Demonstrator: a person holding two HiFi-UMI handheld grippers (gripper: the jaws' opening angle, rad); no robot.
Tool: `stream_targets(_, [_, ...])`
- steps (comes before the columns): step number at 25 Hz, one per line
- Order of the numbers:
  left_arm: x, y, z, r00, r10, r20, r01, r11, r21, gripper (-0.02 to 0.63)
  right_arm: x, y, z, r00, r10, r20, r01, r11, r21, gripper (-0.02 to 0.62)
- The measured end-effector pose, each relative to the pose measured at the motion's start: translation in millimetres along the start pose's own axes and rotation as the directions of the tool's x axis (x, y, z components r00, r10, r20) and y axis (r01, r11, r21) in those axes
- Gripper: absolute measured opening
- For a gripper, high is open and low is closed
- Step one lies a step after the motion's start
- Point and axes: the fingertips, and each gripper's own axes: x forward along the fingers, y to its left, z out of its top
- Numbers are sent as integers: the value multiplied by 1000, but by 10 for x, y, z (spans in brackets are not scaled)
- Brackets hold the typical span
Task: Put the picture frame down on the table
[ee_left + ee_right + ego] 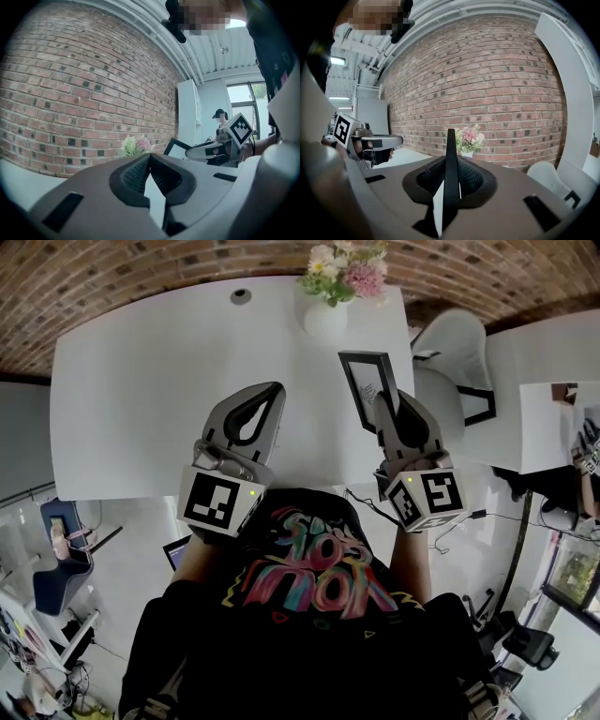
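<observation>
A black picture frame point(367, 388) with a white picture stands upright above the white table point(141, 390), held by its near edge in my right gripper point(387, 407). In the right gripper view the frame point(451, 173) shows edge-on, pinched between the two jaws. From the left gripper view the frame point(178, 149) shows at the right with the right gripper point(215, 151) on it. My left gripper point(274, 390) hovers over the table's middle, left of the frame, tips touching and nothing between them point(150, 155).
A white vase of pink and white flowers point(330, 287) stands at the table's far edge, just beyond the frame. A white chair point(450, 362) sits off the table's right side. A round cable hole point(241, 296) lies at the far edge. A brick wall stands behind.
</observation>
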Motion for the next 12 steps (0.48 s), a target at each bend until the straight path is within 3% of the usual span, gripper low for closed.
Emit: stream_targets(12, [118,-30,-186,999,-3,-38,3,1000,-12,25,206,-331,-451,995,54,-84,-40,986,161,89])
